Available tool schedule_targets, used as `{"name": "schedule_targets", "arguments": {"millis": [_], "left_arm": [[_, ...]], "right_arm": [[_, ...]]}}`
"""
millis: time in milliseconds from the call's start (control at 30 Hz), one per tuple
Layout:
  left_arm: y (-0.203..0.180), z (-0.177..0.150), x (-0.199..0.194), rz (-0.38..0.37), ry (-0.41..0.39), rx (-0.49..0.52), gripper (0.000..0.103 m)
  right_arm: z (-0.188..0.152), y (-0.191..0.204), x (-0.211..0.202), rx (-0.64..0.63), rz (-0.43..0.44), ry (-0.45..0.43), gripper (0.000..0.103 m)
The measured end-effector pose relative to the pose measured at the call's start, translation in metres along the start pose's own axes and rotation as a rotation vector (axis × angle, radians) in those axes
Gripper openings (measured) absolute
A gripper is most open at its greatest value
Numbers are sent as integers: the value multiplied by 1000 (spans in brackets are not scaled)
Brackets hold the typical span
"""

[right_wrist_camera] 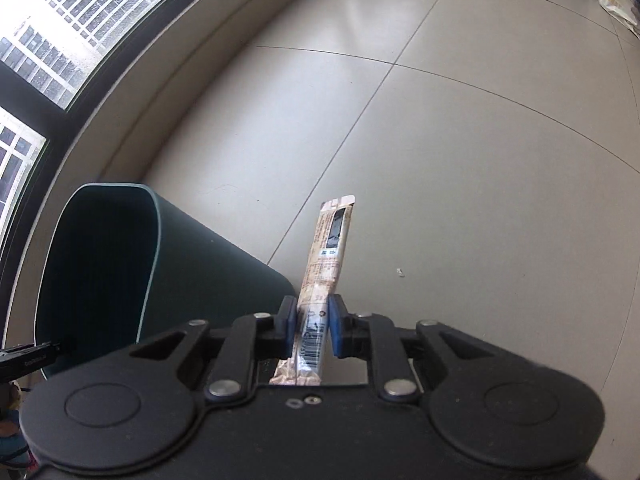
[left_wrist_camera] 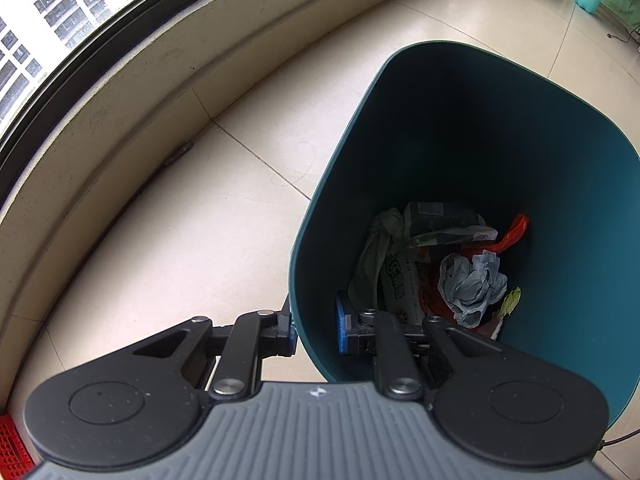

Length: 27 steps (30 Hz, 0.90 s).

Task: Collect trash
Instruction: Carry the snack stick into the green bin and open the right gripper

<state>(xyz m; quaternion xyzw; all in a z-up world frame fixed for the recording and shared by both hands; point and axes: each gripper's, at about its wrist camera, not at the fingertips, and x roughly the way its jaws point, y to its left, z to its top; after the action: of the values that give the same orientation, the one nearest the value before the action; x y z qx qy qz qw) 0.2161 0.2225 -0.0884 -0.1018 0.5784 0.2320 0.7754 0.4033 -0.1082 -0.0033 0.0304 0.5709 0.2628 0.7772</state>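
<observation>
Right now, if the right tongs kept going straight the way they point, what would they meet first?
Probably bare floor tile. The right tongs, shut on a snack wrapper, aim past the teal bin, which sits to their left; depth is unclear.

The left claw (left_wrist_camera: 316, 334), black with blue pads on its two fingers, points steeply downward. Its jaws are clamped on the near wall of the dark teal plastic bin (left_wrist_camera: 320, 280), one pad outside the wall and the other inside it. The right claw (right_wrist_camera: 313, 330), of the same black build with blue pads, also points downward at a slant. Its jaws are closed on a long, narrow beige snack wrapper (right_wrist_camera: 326, 256), which runs lengthwise between the pads and sticks out well beyond the fingertips.
</observation>
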Motion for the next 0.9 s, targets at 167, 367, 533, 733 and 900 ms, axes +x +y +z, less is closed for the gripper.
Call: {"name": "schedule_targets", "arguments": {"millis": [167,367,533,733,900], "left_arm": [[2,1,-4,-7,-5,-5,17],[8,2,-8,-17,-12,-23,17],[10,3,-9,-22,-11,-27,17],[11,2,-10,-27,-10,-28,17],[11,4,-7,-29,-1,-33,17]], "right_arm": [[11,61,-28,-179,106,-16,16],[3,115,-3,-355,123,23,16],[18,151,29,-404,64,108,16],[6,165,83,-427,-57,187,7],[3,164,115,-409,-100,249,7]]}}
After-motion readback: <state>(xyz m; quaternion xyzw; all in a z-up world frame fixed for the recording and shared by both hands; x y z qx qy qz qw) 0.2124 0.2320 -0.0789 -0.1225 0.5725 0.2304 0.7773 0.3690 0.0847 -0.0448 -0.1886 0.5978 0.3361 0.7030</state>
